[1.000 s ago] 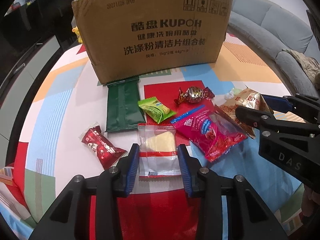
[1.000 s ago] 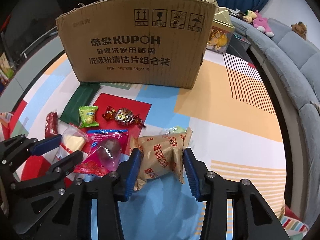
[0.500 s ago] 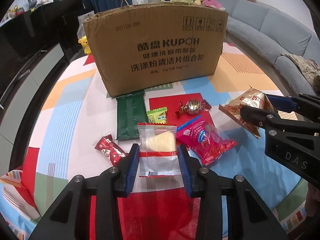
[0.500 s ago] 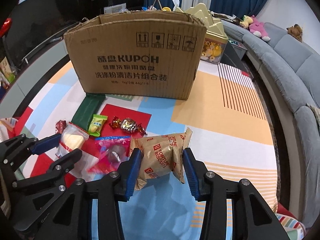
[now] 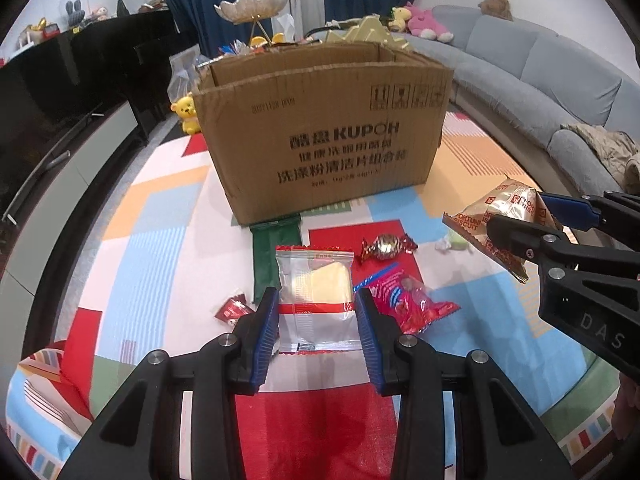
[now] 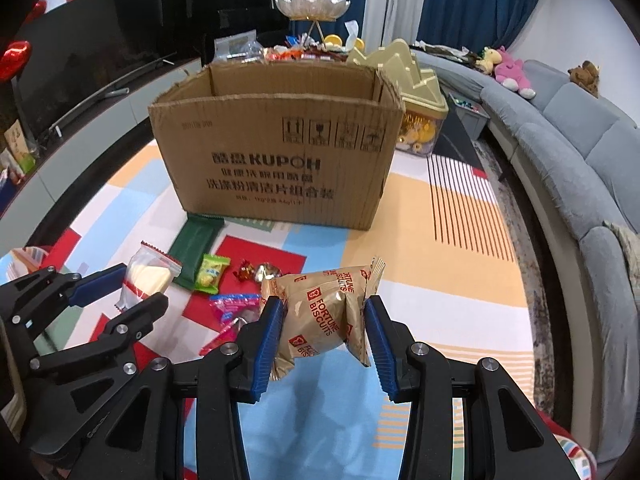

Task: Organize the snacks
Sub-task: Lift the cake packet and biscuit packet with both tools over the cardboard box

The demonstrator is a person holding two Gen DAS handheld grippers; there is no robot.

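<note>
My left gripper (image 5: pixel 316 312) is shut on a clear packet with a pale cake inside (image 5: pixel 316 292), held above the mat. My right gripper (image 6: pixel 326 320) is shut on a tan fortune biscuits packet (image 6: pixel 324 308), also lifted. Each gripper shows in the other's view: the right gripper (image 5: pixel 532 220) with its tan packet (image 5: pixel 496 216), the left gripper (image 6: pixel 116 296) with its clear packet (image 6: pixel 146 276). An open cardboard box (image 5: pixel 324 144) (image 6: pixel 276 160) stands ahead. On the mat lie a dark green packet (image 5: pixel 272 252), a gold-wrapped candy (image 5: pixel 386 246), a pink-red packet (image 5: pixel 408 300), a small red packet (image 5: pixel 232 310) and a yellow-green packet (image 6: pixel 212 274).
The snacks lie on a colourful patterned mat (image 5: pixel 160 216). A grey sofa (image 6: pixel 580 152) curves along the right. A gold-lidded container (image 6: pixel 416 120) stands right of the box. A dark TV cabinet (image 6: pixel 100 48) runs at the left. A lotus-shaped dish (image 6: pixel 316 6) and more snacks stand behind the box.
Both grippers have risen with their packets, which left the mat. The box's open top has come into view and the snacks on the mat look smaller and lower.
</note>
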